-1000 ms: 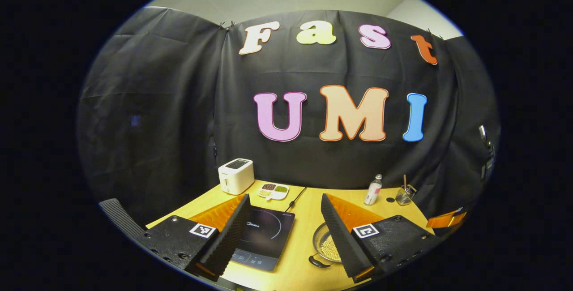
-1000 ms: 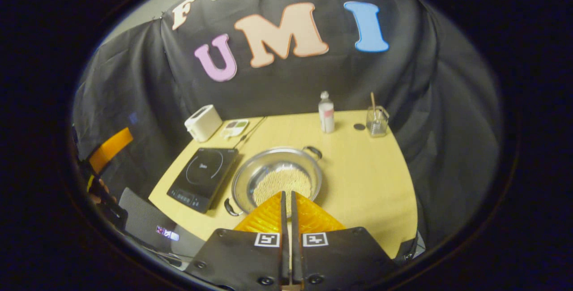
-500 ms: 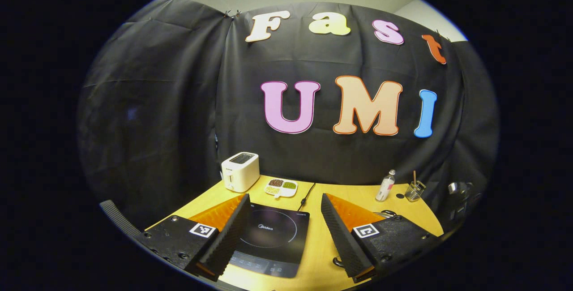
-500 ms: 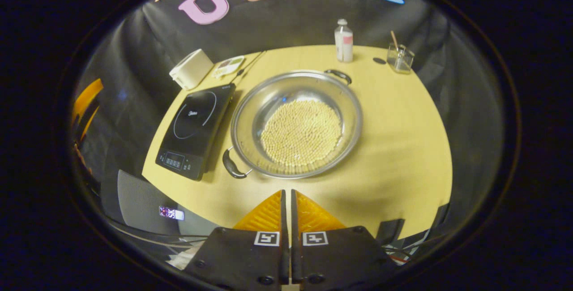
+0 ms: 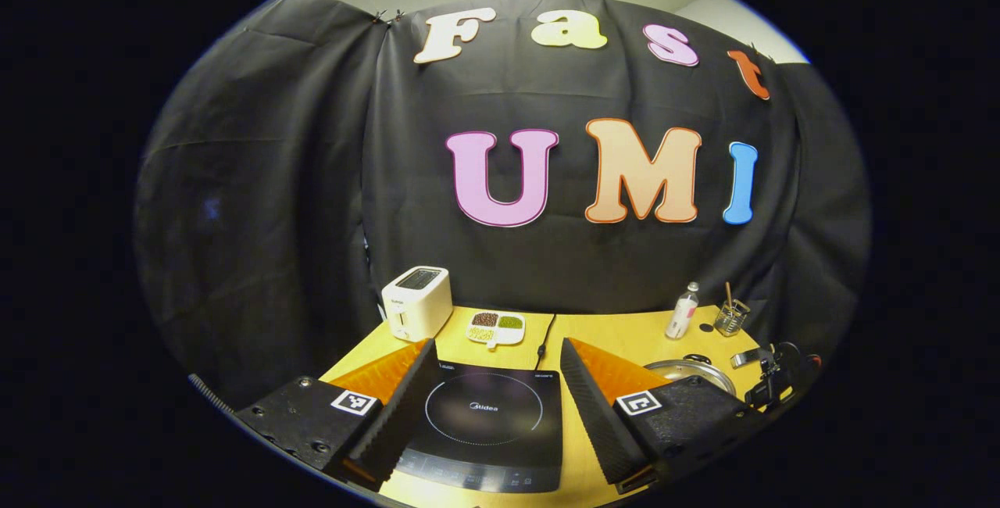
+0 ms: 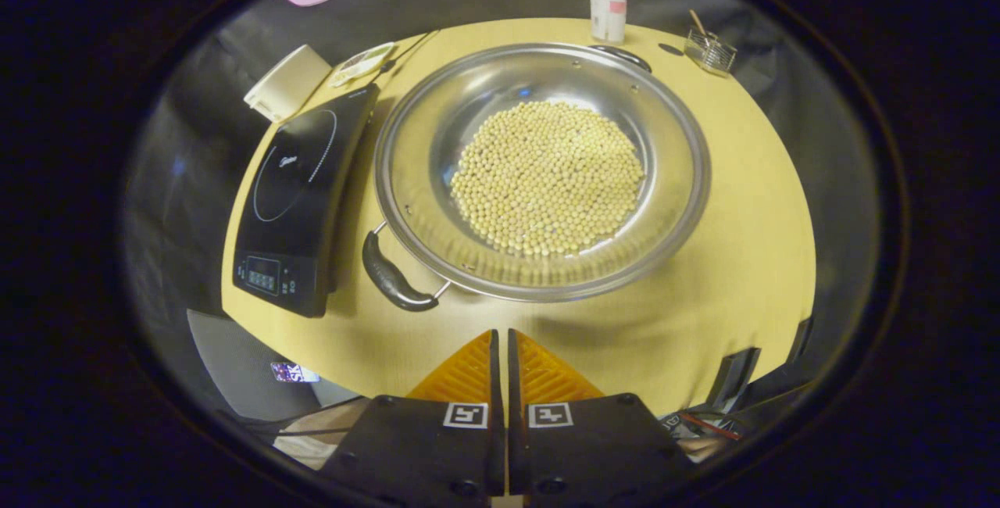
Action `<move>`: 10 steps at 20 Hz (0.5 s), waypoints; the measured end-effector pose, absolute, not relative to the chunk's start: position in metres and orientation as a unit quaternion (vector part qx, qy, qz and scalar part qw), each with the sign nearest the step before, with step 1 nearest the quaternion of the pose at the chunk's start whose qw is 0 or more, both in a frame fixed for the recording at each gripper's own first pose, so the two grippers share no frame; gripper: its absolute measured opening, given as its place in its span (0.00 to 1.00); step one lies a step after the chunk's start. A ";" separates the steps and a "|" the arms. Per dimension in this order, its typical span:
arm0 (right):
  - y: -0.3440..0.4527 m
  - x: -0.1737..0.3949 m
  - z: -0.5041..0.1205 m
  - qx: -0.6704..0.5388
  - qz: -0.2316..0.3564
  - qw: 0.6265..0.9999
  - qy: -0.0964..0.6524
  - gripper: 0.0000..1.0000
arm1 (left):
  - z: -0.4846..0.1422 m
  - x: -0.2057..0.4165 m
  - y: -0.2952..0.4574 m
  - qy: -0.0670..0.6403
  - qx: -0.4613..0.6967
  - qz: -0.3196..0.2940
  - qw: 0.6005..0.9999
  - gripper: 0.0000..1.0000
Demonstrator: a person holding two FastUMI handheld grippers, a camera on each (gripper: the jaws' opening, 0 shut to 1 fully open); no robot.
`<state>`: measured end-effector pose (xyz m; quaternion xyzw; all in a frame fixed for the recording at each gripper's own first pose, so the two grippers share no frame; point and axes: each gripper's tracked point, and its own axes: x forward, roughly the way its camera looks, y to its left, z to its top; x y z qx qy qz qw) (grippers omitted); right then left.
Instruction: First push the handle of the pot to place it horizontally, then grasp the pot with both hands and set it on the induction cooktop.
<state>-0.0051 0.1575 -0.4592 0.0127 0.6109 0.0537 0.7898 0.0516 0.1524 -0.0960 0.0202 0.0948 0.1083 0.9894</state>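
The left tool (image 5: pixel 494 352) has its fingers spread wide apart above the induction cooktop (image 5: pixel 486 422), gripping nothing. The cooktop lies on the yellow surface (image 5: pixel 617 334). At 2 o'clock from it sits the pot (image 5: pixel 687 370), partly hidden. At 11 o'clock stands a white toaster (image 5: pixel 416 302), a divided dish (image 5: pixel 496 327) just beside it. A small bottle (image 5: pixel 682 311) and a glass (image 5: pixel 730 319) stand near the back edge.

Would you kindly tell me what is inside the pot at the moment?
The pot holds a heap of small pale round beans on its bottom; the metal under the heap is covered, so anything beneath cannot be seen.
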 end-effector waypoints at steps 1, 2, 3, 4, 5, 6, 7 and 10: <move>0.164 -0.003 -0.463 0.021 0.044 0.789 0.613 0.05 | -0.098 0.053 0.155 0.097 0.017 0.106 0.990 0.96; 0.170 -0.001 -0.467 0.029 0.034 0.788 0.614 0.00 | -0.102 0.055 0.158 0.099 0.015 0.103 0.990 0.96; 0.175 0.002 -0.470 0.034 0.025 0.789 0.613 0.05 | -0.103 0.055 0.161 0.100 0.015 0.101 0.990 0.96; 0.177 0.004 -0.473 0.036 0.014 0.791 0.610 0.05 | -0.105 0.057 0.163 0.101 0.015 0.098 0.990 0.96; 0.178 0.007 -0.474 0.035 0.004 0.793 0.608 0.05 | -0.107 0.058 0.165 0.102 0.016 0.093 0.990 0.96; 0.178 0.009 -0.475 0.035 -0.007 0.796 0.604 0.02 | -0.109 0.059 0.166 0.104 0.015 0.088 0.991 0.96; 0.180 0.011 -0.475 0.040 -0.014 0.797 0.602 0.00 | -0.110 0.059 0.166 0.105 0.013 0.082 0.991 0.96; 0.197 0.020 -0.478 0.057 -0.022 0.797 0.601 0.03 | -0.115 0.061 0.166 0.109 0.008 0.065 0.992 0.96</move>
